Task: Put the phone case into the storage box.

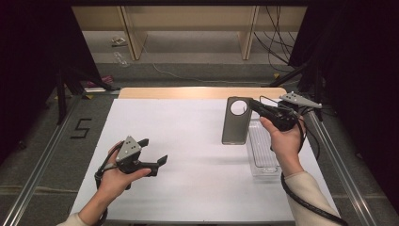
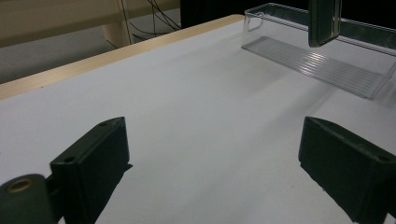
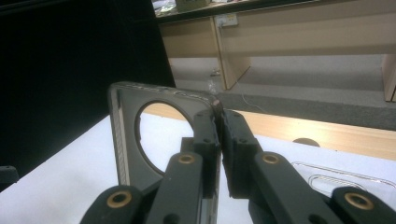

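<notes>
- The right gripper (image 1: 258,106) was clamped on the upper edge of a grey phone case (image 1: 235,120), beside its round camera hole; the right gripper view showed both jaws pressed against the case wall (image 3: 122,140).
- The case was held upright above the counter (image 1: 188,155), long axis running toward and away from the person, its lower end hanging free just beside the near-left edge of a clear tray (image 1: 263,146).
- The tray lay flat at the counter's right side, directly under the right hand (image 1: 284,136); any setting-down of the case would turn on that closeness.
- The right forearm reached forward, wrist raised, gripper pointing left.
- The left gripper (image 1: 151,153) was open and empty, jaws spread wide, held low over the bare near-left counter, well apart from the case and aimed toward the tray (image 2: 322,60).
</notes>
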Tool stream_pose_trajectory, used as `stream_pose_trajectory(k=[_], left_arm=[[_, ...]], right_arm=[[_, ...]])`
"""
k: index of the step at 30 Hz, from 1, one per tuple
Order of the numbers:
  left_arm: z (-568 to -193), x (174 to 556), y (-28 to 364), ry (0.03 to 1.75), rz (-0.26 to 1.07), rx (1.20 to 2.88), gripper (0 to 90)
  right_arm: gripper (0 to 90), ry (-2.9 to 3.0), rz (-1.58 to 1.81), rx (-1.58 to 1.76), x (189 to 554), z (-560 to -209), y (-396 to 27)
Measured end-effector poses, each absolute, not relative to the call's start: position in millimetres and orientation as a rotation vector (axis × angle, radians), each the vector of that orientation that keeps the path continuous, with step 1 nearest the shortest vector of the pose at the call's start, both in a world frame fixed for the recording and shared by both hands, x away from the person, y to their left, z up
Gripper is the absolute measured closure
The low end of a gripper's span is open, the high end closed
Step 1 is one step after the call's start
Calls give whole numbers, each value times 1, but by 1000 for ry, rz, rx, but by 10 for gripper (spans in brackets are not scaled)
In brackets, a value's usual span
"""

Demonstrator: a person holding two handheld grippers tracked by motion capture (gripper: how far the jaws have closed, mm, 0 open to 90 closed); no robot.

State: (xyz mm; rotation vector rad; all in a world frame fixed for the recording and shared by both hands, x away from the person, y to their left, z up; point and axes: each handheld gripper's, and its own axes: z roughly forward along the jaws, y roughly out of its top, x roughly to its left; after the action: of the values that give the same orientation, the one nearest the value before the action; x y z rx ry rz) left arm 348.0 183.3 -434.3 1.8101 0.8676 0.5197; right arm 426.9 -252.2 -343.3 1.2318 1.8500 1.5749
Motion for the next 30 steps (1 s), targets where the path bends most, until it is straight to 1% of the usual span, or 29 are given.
stream_pose_trajectory(k=[30], left_arm=[[-435,348,184,869,518,1810,89]], right_arm=[[855,1833,1571,1218,427,-339,-259]])
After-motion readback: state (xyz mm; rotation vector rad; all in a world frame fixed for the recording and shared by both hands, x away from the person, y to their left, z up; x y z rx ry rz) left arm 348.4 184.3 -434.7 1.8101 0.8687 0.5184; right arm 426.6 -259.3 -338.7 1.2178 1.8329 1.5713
